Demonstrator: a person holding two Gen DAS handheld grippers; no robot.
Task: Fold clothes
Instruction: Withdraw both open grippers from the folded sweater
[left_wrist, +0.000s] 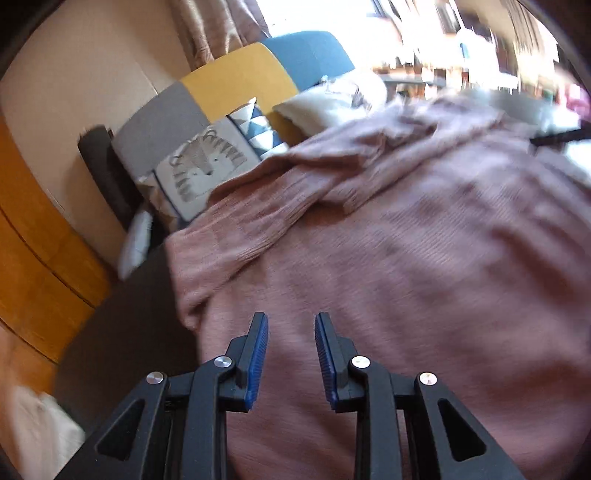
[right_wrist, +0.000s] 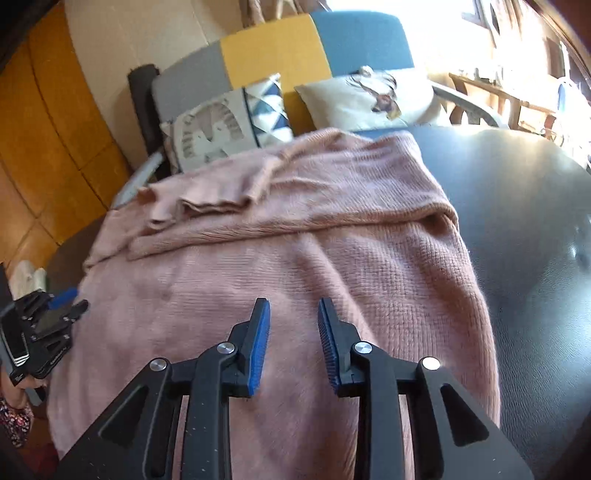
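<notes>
Since the pink sweater (right_wrist: 295, 266) lies flat on the dark table (right_wrist: 535, 221) with sleeves folded in, looks like mid-fold. Both the left gripper (left_wrist: 291, 332) and right gripper (right_wrist: 294, 317) hover empty, jaws apart. Next I'd grab the near hem.

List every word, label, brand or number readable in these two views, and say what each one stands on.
None can be read for certain.
Grey animal cushion: pale letter-like marks arc over the animal, too blurred to read.
Left tool, seen from the right wrist view: small pale print on its black body, too small to read.
Pink sweater, deer cushion, right tool: no text visible.
</notes>
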